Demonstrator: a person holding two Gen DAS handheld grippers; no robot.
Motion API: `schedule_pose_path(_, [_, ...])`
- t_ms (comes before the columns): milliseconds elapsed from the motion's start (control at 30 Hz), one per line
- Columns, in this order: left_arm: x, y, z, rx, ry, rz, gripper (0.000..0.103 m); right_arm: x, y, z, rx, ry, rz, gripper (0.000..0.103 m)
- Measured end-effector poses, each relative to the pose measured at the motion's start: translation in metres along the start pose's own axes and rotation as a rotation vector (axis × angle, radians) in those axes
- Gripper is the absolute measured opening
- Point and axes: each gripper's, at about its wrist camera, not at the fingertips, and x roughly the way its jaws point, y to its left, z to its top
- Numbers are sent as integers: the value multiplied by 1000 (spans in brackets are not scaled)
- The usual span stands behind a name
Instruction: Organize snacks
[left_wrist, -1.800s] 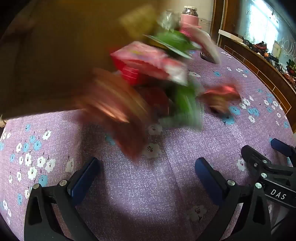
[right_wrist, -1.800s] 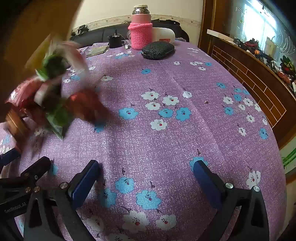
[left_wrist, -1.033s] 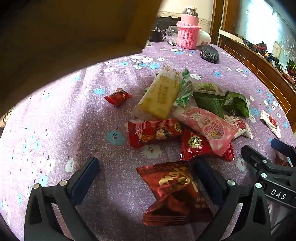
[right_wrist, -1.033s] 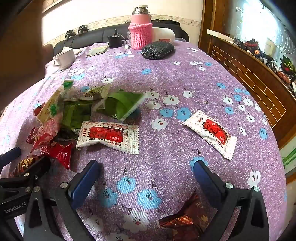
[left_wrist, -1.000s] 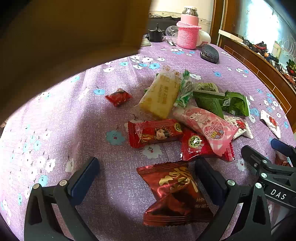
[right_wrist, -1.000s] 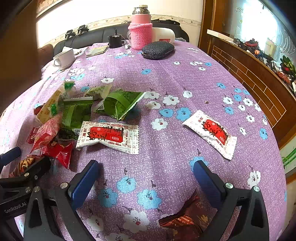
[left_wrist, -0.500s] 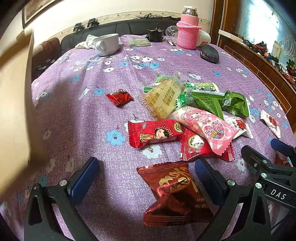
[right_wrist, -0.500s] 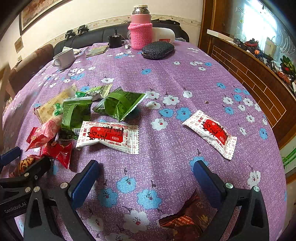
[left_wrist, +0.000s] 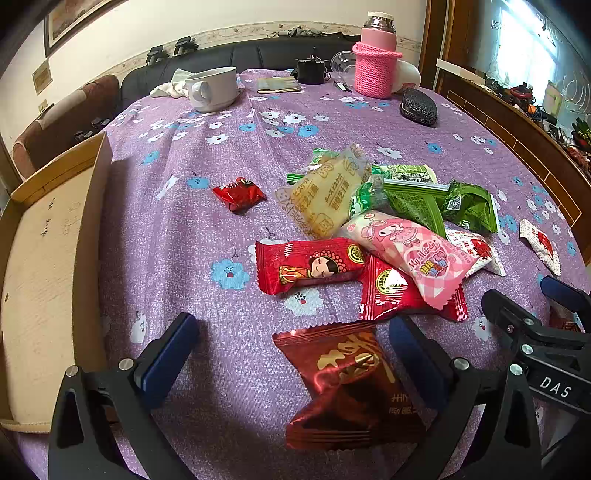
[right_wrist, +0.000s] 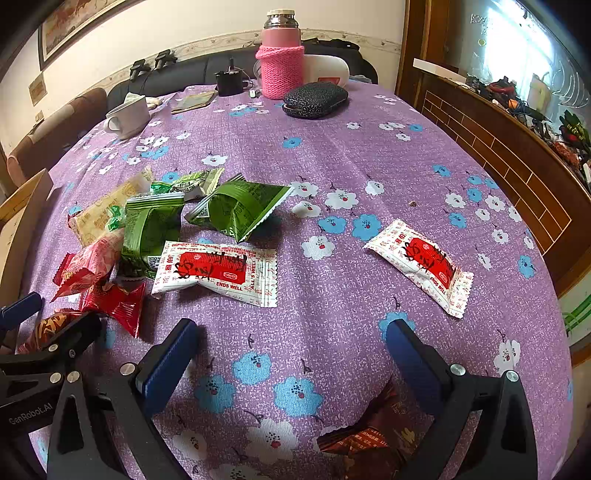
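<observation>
The snacks (left_wrist: 369, 229) lie in a loose heap on the worktop (left_wrist: 184, 229), with an empty box (left_wrist: 44, 266) at its left edge. Left gripper (left_wrist: 291, 339) and right gripper (right_wrist: 291, 343) both hover spread wide, holding nothing.
</observation>
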Motion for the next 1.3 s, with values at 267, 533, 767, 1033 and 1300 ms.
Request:
schedule_pose_path(267, [0,0,0,0,0,0,103,0,0,0,0,0,0,102])
schedule_pose_path(533, [0,0,0,0,0,0,103,0,0,0,0,0,0,102])
schedule_pose_path(767, [0,0,0,0,0,0,103,0,0,0,0,0,0,102])
schedule_pose_path(1033, [0,0,0,0,0,0,103,-1,-2,-2,3,0,-1,102])
schedule_pose_path(1300, [0,0,0,-1,1,3,103,2,3,0,13,-1,-12,102])
